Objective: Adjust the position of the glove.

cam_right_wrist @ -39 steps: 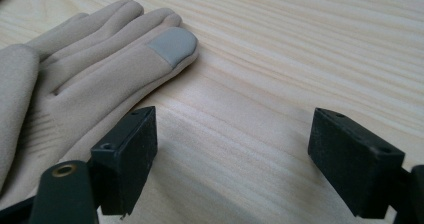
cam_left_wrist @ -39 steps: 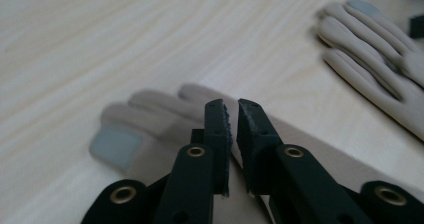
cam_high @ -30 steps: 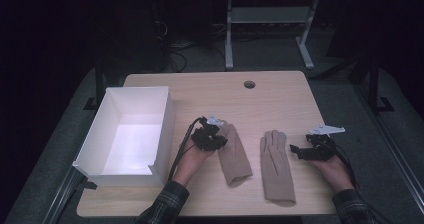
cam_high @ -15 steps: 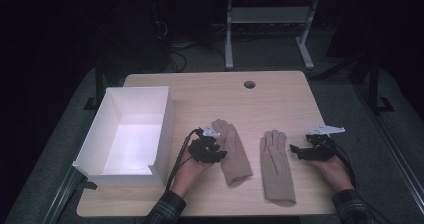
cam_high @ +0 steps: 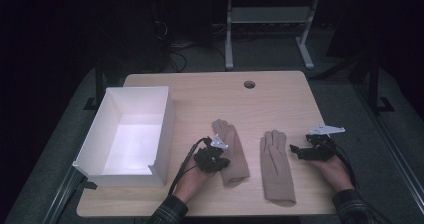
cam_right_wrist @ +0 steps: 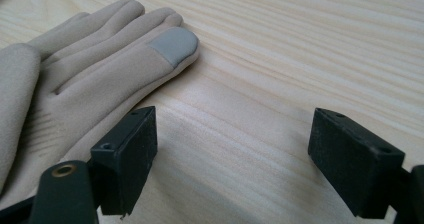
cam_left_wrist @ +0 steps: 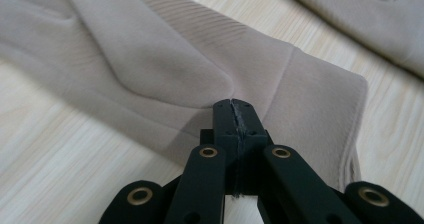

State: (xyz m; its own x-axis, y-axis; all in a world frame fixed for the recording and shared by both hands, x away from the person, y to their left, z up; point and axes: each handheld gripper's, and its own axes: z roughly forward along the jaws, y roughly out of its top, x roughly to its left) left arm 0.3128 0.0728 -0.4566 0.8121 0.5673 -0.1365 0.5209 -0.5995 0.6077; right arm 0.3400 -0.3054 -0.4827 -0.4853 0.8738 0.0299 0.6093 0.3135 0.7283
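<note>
Two beige gloves lie flat on the wooden table [cam_high: 260, 101]. My left gripper [cam_high: 222, 161] sits at the left glove [cam_high: 232, 149], near its cuff. In the left gripper view its jaws [cam_left_wrist: 234, 106] have just been closing and now meet, pinching a fold of that glove [cam_left_wrist: 150, 54]; the other glove [cam_left_wrist: 360, 19] shows at the top right. My right gripper [cam_high: 295, 150] rests just right of the right glove [cam_high: 276, 166]. It [cam_right_wrist: 235, 134] is open over bare wood, beside that glove [cam_right_wrist: 100, 69] and its grey fingertip patch [cam_right_wrist: 172, 44].
An open white box [cam_high: 167, 129] stands at the table's left side, close to my left hand. A round cable hole [cam_high: 249, 84] sits near the far edge. Bare wood lies between the gloves and the far edge. A metal stand is on the floor beyond.
My left gripper has moved toward me along the left glove, from beside its fingers to near the cuff. The right gripper has stayed put.
</note>
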